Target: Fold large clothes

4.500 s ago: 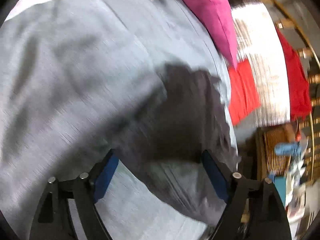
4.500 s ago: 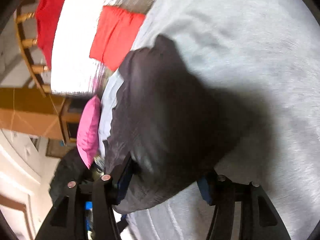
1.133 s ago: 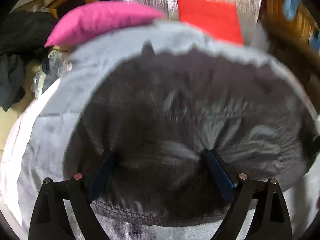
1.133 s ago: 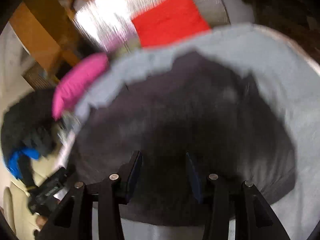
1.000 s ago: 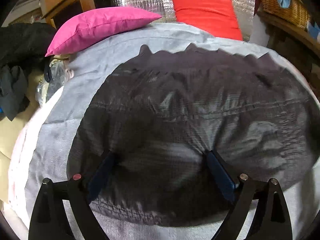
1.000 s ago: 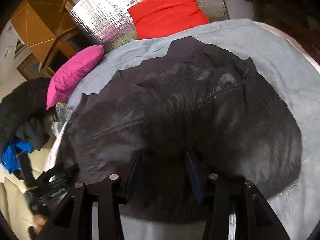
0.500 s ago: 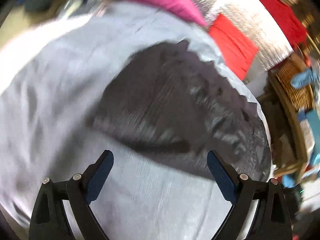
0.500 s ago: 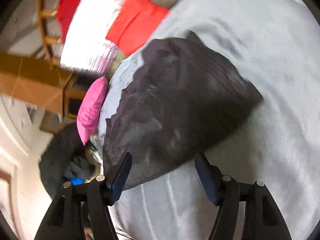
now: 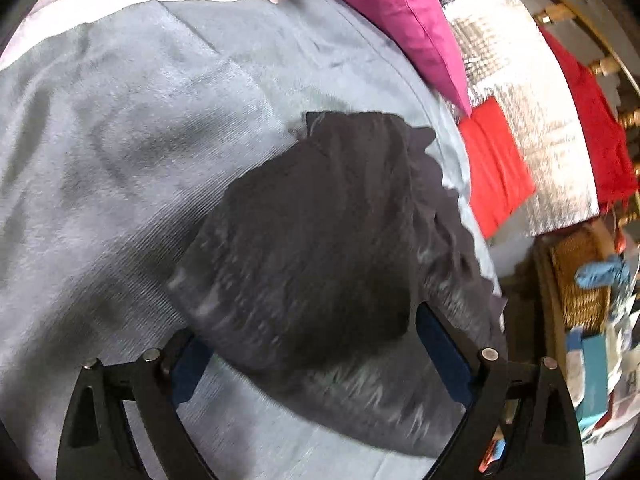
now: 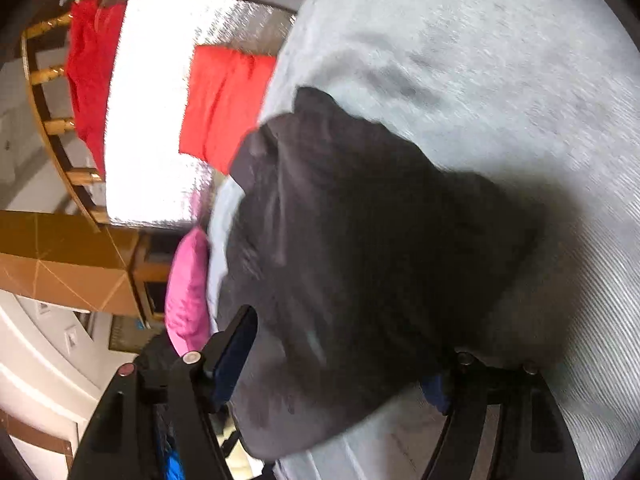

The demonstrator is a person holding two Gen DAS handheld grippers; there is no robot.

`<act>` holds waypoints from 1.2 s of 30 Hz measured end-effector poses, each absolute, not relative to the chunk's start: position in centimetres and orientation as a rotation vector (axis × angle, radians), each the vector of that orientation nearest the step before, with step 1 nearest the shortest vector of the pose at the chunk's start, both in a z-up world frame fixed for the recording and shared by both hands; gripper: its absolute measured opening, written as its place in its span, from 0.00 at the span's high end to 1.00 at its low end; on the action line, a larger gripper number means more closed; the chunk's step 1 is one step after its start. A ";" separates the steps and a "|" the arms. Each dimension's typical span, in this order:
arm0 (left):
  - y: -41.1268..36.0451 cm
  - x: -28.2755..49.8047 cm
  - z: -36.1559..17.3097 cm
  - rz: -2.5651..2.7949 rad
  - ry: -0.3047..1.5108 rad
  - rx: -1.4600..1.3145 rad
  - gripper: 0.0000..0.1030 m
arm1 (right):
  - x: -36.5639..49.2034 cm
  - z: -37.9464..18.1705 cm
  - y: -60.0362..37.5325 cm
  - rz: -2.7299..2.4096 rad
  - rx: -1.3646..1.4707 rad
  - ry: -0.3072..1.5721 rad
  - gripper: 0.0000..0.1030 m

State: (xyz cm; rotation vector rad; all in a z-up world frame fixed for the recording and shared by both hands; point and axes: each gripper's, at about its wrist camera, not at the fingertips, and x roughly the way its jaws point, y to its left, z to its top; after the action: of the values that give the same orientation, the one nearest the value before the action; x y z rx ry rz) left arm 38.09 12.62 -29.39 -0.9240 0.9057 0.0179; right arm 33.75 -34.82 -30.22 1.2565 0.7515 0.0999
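Observation:
A dark grey garment (image 9: pixel 328 240) lies folded over on a light grey bedspread (image 9: pixel 120 128). It also fills the middle of the right wrist view (image 10: pixel 360 260). My left gripper (image 9: pixel 316 356) is open, its blue-padded fingers on either side of the garment's near edge. My right gripper (image 10: pixel 336 364) is open too, with the garment's near edge lying between and over its fingers. Neither gripper pinches the cloth.
A pink pillow (image 9: pixel 400 12) and a red cushion (image 9: pixel 496 168) lie at the far side of the bed against a silver quilted panel (image 9: pixel 532 120). A wicker basket (image 9: pixel 580 280) stands at the right. A wooden cabinet (image 10: pixel 60 256) is beside the bed.
Both grippers have swung and moved down close to the garment, which now reaches between their fingers. One second ago the right gripper's fingers were closer together; now they are wide open.

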 end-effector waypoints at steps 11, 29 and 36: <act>14.0 38.5 -29.6 0.000 0.856 -0.933 0.49 | 35.0 -28.9 -33.5 0.003 1.079 0.721 0.52; 13.8 32.5 -25.5 -0.082 0.874 -0.861 0.61 | 27.2 -23.8 -32.6 -0.016 0.814 0.654 0.63; 13.4 32.6 -29.3 -0.012 1.042 -0.818 0.37 | 26.4 -27.2 -33.6 -0.048 0.841 0.792 0.60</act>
State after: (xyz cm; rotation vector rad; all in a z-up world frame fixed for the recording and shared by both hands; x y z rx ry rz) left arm 32.63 13.38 -29.34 -0.8184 1.0417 -0.0124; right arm 26.39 -33.56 -27.17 0.8410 0.7922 -0.0478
